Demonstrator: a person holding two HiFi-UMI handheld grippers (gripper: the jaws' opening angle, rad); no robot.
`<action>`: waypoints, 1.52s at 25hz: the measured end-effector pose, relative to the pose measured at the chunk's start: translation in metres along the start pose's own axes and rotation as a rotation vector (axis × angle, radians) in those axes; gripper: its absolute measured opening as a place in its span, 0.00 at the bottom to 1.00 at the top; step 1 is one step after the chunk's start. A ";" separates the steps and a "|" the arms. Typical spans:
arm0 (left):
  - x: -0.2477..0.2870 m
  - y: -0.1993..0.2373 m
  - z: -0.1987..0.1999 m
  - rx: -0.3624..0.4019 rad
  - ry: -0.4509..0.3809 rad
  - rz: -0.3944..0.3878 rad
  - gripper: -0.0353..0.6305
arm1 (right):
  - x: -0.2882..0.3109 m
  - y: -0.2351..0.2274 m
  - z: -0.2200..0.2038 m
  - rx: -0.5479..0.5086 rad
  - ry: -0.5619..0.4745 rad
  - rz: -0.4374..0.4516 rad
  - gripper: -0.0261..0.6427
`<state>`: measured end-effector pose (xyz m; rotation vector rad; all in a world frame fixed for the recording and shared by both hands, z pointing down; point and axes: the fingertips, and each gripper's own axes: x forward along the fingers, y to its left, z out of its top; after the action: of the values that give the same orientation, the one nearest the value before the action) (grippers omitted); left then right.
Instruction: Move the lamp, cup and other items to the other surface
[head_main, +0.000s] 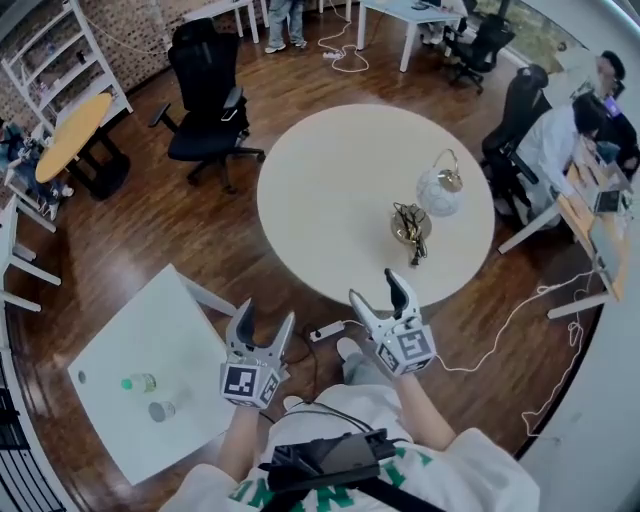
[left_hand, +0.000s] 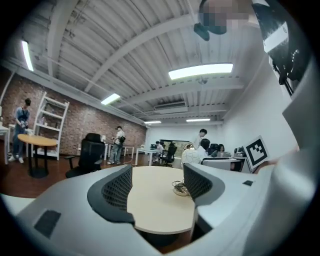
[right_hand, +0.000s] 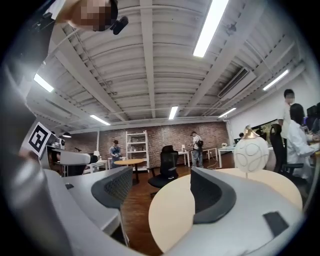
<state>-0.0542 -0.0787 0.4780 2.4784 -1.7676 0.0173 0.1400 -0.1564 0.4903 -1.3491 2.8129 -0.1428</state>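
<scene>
1. Left claw (head_main: 266, 318) hangs over the floor off the round bench's (head_main: 330, 170) near-left edge. Its jaws are spread and nothing is between them.
2. Right claw (head_main: 378, 290) hovers at the round bench's near edge, also released and empty.
3. On the right half of the round bench stands the lamp (head_main: 440, 190), a white globe with a brass top.
4. Just beside the lamp, toward the round bench's near edge, a dark cord (head_main: 410, 222) lies coiled on a brass disc.
5. A white power strip (head_main: 327, 331) lies on the floor just off the round bench's near edge, between the two claws.
6. Well off the round bench's near left is a square bench (head_main: 150, 330). It carries a cup (head_main: 161, 410) and a bottle (head_main: 140, 382), close together.
7. A black chair (head_main: 205, 90) stands beyond the round bench's far-left edge.
</scene>
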 end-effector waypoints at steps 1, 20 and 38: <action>0.013 -0.010 -0.002 0.001 0.007 -0.038 0.52 | -0.009 -0.014 -0.005 0.007 0.009 -0.037 0.59; 0.206 -0.159 -0.062 -0.022 0.187 -0.429 0.52 | -0.048 -0.279 -0.128 0.171 0.225 -0.393 0.57; 0.228 -0.110 -0.109 -0.134 0.254 -0.203 0.52 | 0.088 -0.346 -0.235 -0.087 0.489 -0.262 0.16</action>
<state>0.1295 -0.2491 0.5936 2.4222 -1.3685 0.1837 0.3402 -0.4231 0.7575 -1.9348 3.0215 -0.4108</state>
